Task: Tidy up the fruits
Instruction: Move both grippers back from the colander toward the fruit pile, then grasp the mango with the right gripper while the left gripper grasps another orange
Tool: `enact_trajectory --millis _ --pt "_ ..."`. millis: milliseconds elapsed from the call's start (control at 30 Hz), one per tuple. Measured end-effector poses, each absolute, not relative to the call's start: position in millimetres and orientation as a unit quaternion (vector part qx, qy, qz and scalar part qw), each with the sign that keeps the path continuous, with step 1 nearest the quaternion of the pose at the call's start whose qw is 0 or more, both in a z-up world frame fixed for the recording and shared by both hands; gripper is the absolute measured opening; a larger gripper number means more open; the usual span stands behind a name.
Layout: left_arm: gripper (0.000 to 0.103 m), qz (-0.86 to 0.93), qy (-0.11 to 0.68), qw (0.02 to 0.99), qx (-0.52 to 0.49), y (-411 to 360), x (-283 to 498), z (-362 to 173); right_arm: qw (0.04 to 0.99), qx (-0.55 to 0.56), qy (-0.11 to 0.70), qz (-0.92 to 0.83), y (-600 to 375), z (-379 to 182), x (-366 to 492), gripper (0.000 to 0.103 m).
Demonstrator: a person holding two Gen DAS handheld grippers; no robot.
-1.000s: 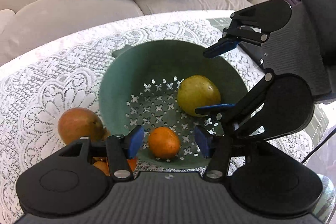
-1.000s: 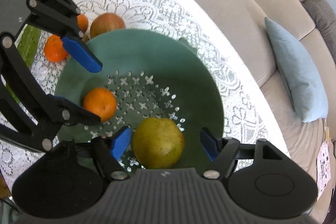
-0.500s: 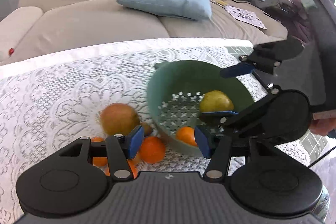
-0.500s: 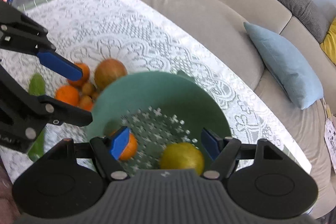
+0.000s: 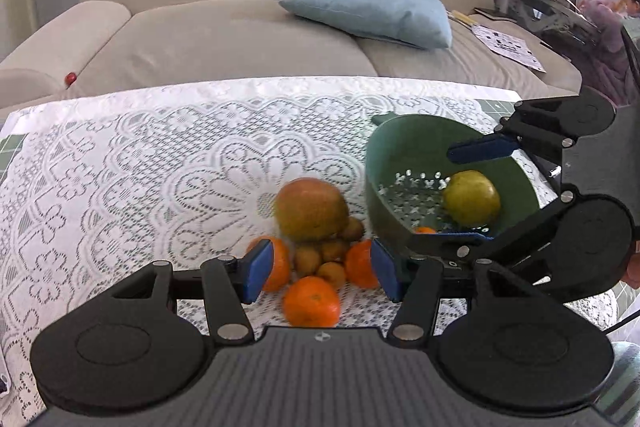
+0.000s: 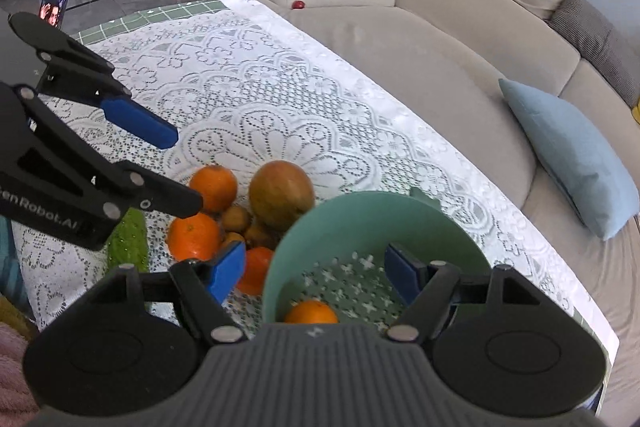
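A green colander (image 5: 516,187) stands on the lace tablecloth and holds a yellow-green pear (image 5: 472,197) and an orange (image 6: 311,311). Left of it lies a pile: a large reddish mango (image 5: 312,209), several oranges (image 5: 312,301) and small brown kiwis (image 5: 320,257). My left gripper (image 5: 320,269) is open and empty above the pile. My right gripper (image 6: 316,271) is open and empty over the colander's near rim (image 6: 276,263). Each gripper also shows in the other's view: the left gripper (image 6: 176,171) and the right gripper (image 5: 476,191).
A green cucumber (image 6: 128,241) lies at the table's near edge beside the oranges. A beige sofa (image 5: 240,27) with a blue cushion (image 5: 372,13) runs behind the table. A phone (image 6: 54,6) stands at the far corner.
Both grippers have pulled back and up from the colander. My left gripper has swung left, from over the orange in the colander to over the fruit pile. Both stay open.
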State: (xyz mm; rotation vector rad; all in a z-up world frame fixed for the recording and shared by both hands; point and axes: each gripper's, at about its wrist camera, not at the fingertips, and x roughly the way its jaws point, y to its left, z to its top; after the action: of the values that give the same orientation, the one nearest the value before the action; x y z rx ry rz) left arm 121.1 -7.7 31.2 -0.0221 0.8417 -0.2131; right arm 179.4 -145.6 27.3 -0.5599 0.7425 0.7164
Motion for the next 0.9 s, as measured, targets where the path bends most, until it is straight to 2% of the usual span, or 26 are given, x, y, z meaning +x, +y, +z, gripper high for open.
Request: enact_trajectory --millis 600,900 --pt "0.066 -0.075 0.415 0.905 -0.058 47.5 127.5 11.0 0.815 -0.328 0.319 0.356 -91.1 14.2 187.1 0.074" --pt "0.066 -0.078 0.407 0.905 -0.09 69.2 132.2 4.0 0.803 -0.33 0.332 0.37 -73.2 12.4 209.6 0.057"
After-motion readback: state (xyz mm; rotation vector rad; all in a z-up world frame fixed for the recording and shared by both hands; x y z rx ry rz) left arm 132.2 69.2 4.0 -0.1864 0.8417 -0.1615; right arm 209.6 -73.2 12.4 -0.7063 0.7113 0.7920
